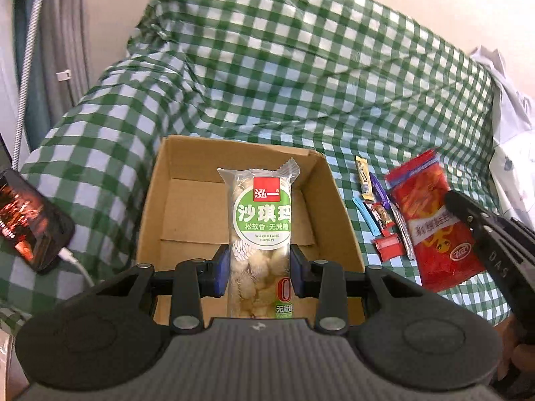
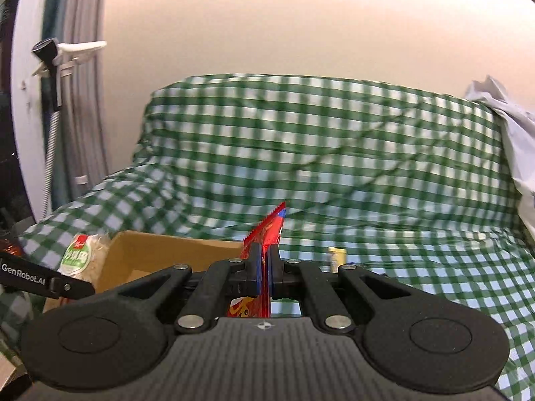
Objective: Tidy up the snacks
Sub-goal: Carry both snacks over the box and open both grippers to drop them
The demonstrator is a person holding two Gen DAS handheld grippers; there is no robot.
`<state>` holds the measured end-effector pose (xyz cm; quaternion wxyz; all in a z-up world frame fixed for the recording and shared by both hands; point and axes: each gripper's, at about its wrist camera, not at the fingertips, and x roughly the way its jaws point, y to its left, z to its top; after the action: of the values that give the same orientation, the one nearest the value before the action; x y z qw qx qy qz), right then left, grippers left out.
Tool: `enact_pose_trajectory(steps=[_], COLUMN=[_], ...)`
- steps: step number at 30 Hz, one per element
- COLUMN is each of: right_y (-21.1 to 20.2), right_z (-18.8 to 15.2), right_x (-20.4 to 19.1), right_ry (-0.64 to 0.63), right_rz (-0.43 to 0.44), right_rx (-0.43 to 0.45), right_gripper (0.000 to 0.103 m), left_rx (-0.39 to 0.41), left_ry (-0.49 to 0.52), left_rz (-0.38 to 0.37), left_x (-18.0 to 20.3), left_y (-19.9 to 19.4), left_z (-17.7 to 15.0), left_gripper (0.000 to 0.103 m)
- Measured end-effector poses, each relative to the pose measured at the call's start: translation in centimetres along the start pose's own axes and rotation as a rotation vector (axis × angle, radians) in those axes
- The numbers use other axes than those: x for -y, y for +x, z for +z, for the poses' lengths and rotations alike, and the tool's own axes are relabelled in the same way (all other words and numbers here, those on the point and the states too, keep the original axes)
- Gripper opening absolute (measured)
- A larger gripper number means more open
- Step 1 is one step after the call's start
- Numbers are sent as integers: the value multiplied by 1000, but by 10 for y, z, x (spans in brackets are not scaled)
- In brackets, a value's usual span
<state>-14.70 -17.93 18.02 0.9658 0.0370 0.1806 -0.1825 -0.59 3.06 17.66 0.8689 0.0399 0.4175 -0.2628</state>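
- My left tongs (image 1: 256,269) are clamped on the sachima pack (image 1: 259,230), blue pads pressing its lower half from both sides; the pack hangs over the open box (image 1: 337,200), top end pointing at the far wall of the box.
- My right tongs (image 2: 264,269) are nearly closed, pinching the red bag (image 2: 267,234) edge-on, so only a thin sliver shows above the pads; in the left view the same red bag (image 1: 431,220) appears flat, beside the box on the right.
- The pack is a clear, crinkly film sleeve over puffy, crumbly-looking cakes: I judge it light and soft, easily crushed (gentle squeeze only). Mid-body hold seems right; the sealed ends would slip.
- The red bag is glossy foil with a serrated top seal, probably thin and floppy; I'd expect it to droop from an edge grip, so a hold near the seal or across the width looks safer.
- The box is plain corrugated cardboard, stiff, shallow, with nothing on the part of its floor I can see.
- Small wrapped candies (image 1: 381,214) lie between box and red bag: slick, tiny, fiddly to pinch.
- Everything sits on a green checked cloth (image 1: 301,83), wrinkled and soft (looks like a covered sofa or bed, I cannot tell which).
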Motion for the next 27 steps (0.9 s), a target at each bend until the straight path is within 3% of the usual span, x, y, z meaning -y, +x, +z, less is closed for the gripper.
enact_pose_trajectory(steps=[7, 10, 15, 17, 19, 22, 24, 25, 27], right_y=[-7, 3, 15, 18, 25, 33, 32, 32, 26], right_z=[-3, -4, -7, -10, -12, -17, -19, -21, -22], right_x=[-39, -54, -57, -56, -53, -48, -46, -46, -46], right_ry=[-82, -134, -93, -100, -82, -35, -14, -10, -6], right_rz=[38, 56, 67, 79, 87, 90, 81, 79, 86], right_rx=[0, -19, -68, -98, -135, -171, -180, -180, -175], right_gripper=[0, 0, 0, 0, 1, 9, 26, 41, 46], left_rx=[-2, -8, -84, -118, -152, -120, -143, -145, -136], left_ry=[-36, -34, -13, 17, 18, 3, -8, -19, -32], left_rz=[-5, 16, -1, -20, -9, 36, 49, 55, 69], left_x=[-24, -30, -32, -31, -30, -36, -41, -44, -48], left_y=[-5, 9, 45, 58, 66, 65, 65, 63, 55], left_z=[-8, -9, -4, -6, -10, -18, -21, -22, -26], left_gripper=[40, 40, 40, 50, 102, 103, 103, 103, 103])
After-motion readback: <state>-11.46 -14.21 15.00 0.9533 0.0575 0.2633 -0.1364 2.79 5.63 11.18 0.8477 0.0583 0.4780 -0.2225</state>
